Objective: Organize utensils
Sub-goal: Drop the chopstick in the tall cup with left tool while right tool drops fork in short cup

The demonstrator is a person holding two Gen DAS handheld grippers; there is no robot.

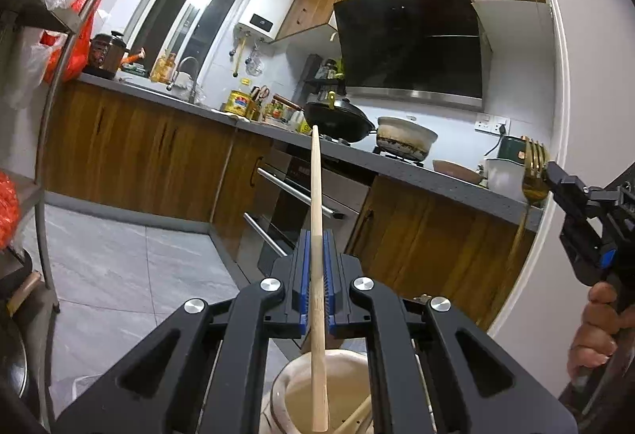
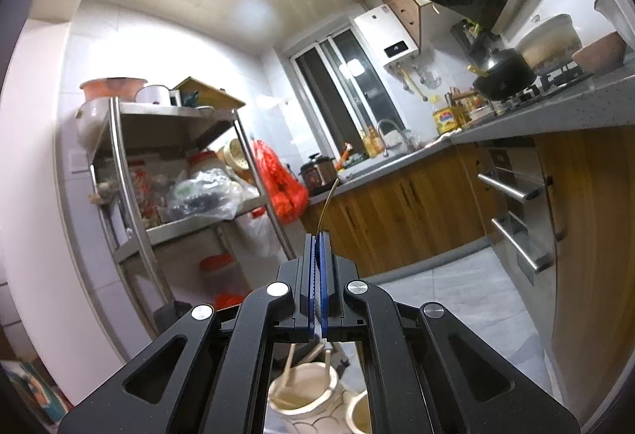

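fingers (image 1: 305, 263) of the left gripper (image 1: 316, 267) clamp a light, stiff wooden chopstick (image 1: 316, 204) mid-shaft above the holder (image 1: 317, 386), while the right gripper (image 2: 317, 275) pinches a slippery gold fork (image 1: 533, 172) near its neck.

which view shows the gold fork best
The left wrist view: the gold fork shows its tines and long handle, held in the right gripper. The right wrist view shows only its thin handle, edge-on past that gripper.

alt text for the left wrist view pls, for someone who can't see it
The left tool is shut on a wooden chopstick above a cream utensil holder. At the right edge, the right tool grips a gold fork, with a kitchen counter and stove behind.
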